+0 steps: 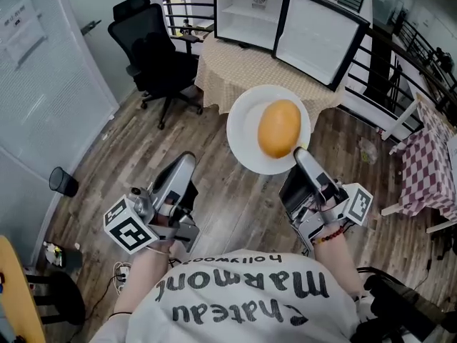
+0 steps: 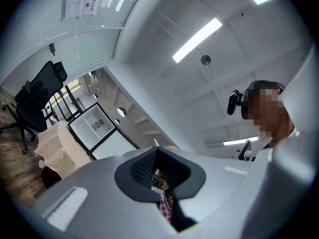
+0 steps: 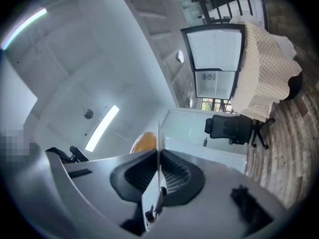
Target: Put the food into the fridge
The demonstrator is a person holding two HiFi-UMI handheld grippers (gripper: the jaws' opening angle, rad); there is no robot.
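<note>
While your right gripper (image 1: 300,154) pinches the rim of the round white plate (image 1: 245,127) with the orange oval food (image 1: 278,128), the small white fridge (image 1: 250,21) stands open on the cloth-covered table (image 1: 228,66), well apart from it. Your left gripper (image 1: 183,163) is pressed together and empty. I judge that carrying and placing are still to do.

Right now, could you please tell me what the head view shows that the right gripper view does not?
Only the head view: the left tool, the white plate as a full round face, and a red-checked cloth at right. Only the right gripper view: a ceiling light strip, and the plate's rim edge-on, pinched in the right tool. Both: the plate carrying round orange food, the open fridge on its cloth-covered table, and the black office chair.
</note>
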